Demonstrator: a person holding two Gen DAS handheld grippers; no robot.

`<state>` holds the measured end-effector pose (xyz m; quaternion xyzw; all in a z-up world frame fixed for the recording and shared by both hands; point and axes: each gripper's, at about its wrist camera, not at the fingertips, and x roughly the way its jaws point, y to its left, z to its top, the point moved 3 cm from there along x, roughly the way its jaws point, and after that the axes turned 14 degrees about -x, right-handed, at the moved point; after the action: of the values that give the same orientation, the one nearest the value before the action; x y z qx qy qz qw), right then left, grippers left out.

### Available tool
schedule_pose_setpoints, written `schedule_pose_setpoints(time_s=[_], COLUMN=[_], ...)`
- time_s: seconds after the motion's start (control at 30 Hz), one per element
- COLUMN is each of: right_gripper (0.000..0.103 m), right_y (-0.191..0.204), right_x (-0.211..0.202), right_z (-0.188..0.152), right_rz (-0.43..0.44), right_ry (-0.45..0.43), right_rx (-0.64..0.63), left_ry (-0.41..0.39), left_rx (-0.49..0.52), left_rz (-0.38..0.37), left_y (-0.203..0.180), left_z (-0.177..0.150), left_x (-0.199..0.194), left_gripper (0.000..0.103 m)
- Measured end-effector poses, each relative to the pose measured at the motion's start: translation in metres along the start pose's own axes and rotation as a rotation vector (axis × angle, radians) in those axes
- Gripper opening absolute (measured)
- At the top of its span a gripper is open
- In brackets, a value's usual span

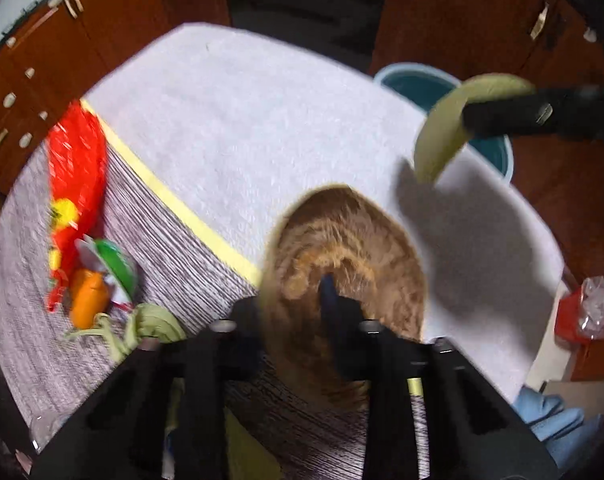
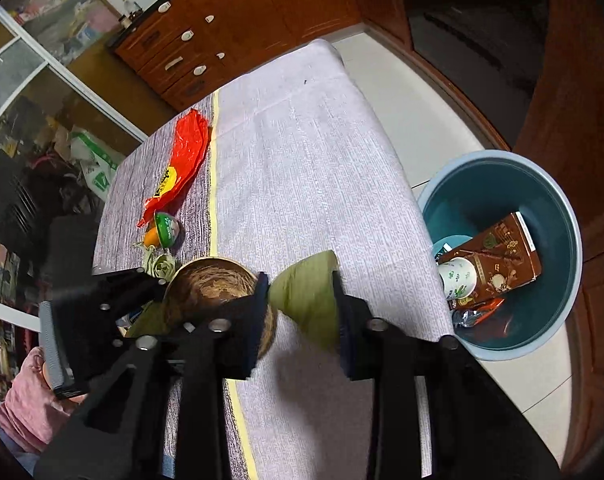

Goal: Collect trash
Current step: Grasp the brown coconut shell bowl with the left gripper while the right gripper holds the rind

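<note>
A green leaf wrapper is carried toward the bin while a wooden bowl is steadied.

In the right wrist view, the green leaf wrapper (image 2: 307,296) is clamped at frame centre between the narrowed fingers of the right gripper (image 2: 302,304), above the cloth-covered table (image 2: 302,152); the blue bin (image 2: 501,256), at the right of the frame beside the table edge, already holds a brown carton (image 2: 497,264) and a cup (image 2: 457,280). In the left wrist view, the rim of the wooden bowl (image 1: 341,248) is pinched at lower centre by the left gripper (image 1: 298,304). A red bag (image 1: 76,176), a green-lidded cup (image 1: 116,264) and an orange piece (image 1: 86,300) are left at the left of the frame. The transport step is judged to be under way; next, the wrapper would need to be moved rightward over the bin and released.
</note>
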<state>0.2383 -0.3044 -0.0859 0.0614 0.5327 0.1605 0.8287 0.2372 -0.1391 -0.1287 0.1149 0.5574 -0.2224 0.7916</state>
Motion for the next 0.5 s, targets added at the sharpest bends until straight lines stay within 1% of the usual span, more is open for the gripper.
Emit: schedule_pose_setpoints(time_s=[0.03, 0.1, 0.2, 0.27, 0.37, 0.4, 0.47, 0.5], right_gripper=[0.019, 0.014, 0.013, 0.013, 0.013, 0.013, 0.013, 0.013], right_y=[-0.003, -0.007, -0.009, -0.009, -0.008, -0.010, -0.012, -0.012], right_x=[-0.001, -0.002, 0.006, 0.011, 0.011, 0.011, 0.008, 0.004], right_z=[-0.001, -0.004, -0.009, -0.014, -0.013, -0.012, -0.011, -0.011], right_rz=[0.005, 0.012, 0.045, 0.079, 0.068, 0.068, 0.057, 0.065], right_ry=[-0.002, -0.006, 0.009, 0.013, -0.004, -0.005, -0.014, -0.025], right_rx=[0.005, 0.007, 0.010, 0.021, 0.022, 0.028, 0.036, 0.038], left_ry=[-0.011, -0.025, -0.055, -0.046, -0.022, -0.015, -0.024, -0.031], left_rx=[-0.005, 0.009, 0.046, 0.029, 0.007, 0.003, -0.016, -0.019], left_rz=[-0.010, 0.003, 0.062, 0.071, 0.078, 0.085, 0.079, 0.071], left_y=[-0.003, -0.010, -0.028, -0.033, -0.030, -0.030, -0.026, -0.024], left_z=[0.002, 0.003, 0.004, 0.008, 0.007, 0.005, 0.001, -0.001], left_x=[-0.007, -0.013, -0.016, -0.015, -0.011, -0.007, -0.009, -0.012], left_gripper=[0.012, 0.012, 0.012, 0.012, 0.016, 0.019, 0.017, 0.013])
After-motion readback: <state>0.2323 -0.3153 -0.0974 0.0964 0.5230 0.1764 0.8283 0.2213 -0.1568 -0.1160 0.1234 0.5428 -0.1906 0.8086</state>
